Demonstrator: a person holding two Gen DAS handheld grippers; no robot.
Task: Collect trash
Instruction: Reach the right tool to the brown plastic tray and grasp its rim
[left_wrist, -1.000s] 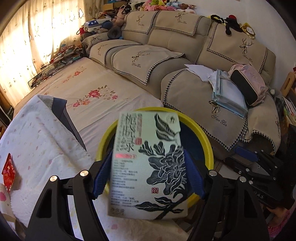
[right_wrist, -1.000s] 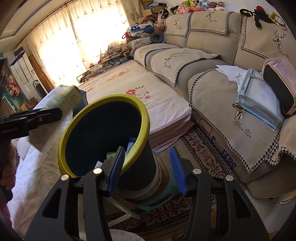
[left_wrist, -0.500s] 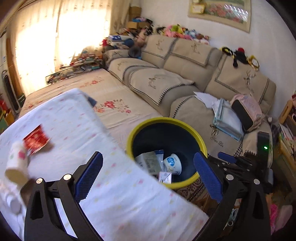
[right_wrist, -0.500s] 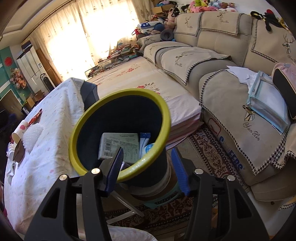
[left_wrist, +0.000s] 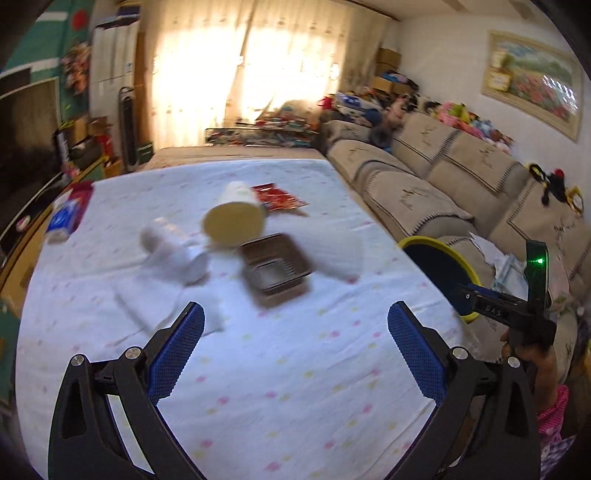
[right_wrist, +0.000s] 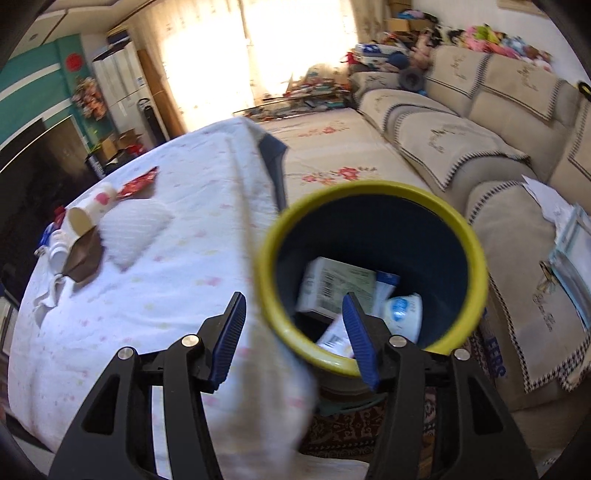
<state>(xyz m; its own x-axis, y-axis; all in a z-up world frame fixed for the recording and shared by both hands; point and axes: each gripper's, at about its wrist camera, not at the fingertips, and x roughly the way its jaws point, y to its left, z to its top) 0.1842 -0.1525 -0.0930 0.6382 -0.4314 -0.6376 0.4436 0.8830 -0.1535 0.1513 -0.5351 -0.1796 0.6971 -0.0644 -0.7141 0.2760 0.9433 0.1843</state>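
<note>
White cloth dotted with pale spots covers the counter (left_wrist: 295, 369) in front of me, with the beige sofa (left_wrist: 443, 177) running along its far side. At the counter's edge near the sofa stands the bin (right_wrist: 373, 192), dark inside with a yellow rim; it already holds a printed carton (right_wrist: 332, 284), a small white cup with a blue label (right_wrist: 402, 310) and some other packets I cannot make out.

On the cloth the trash lies loose and blurred: a brown square tray (left_wrist: 275, 269) near the middle, a paper cup (left_wrist: 234, 216) on its side just behind it, a white crumpled wad (left_wrist: 173, 251) beside that, a red wrapper (left_wrist: 279, 197) further back, and a blue and red packet (left_wrist: 66, 216) near the far left edge.

My left tongs (left_wrist: 295, 350) stand wide open over bare cloth, holding nothing. My right tongs (right_wrist: 291, 336) are half parted around the bin's near rim; whether the pads press on it I cannot tell.
</note>
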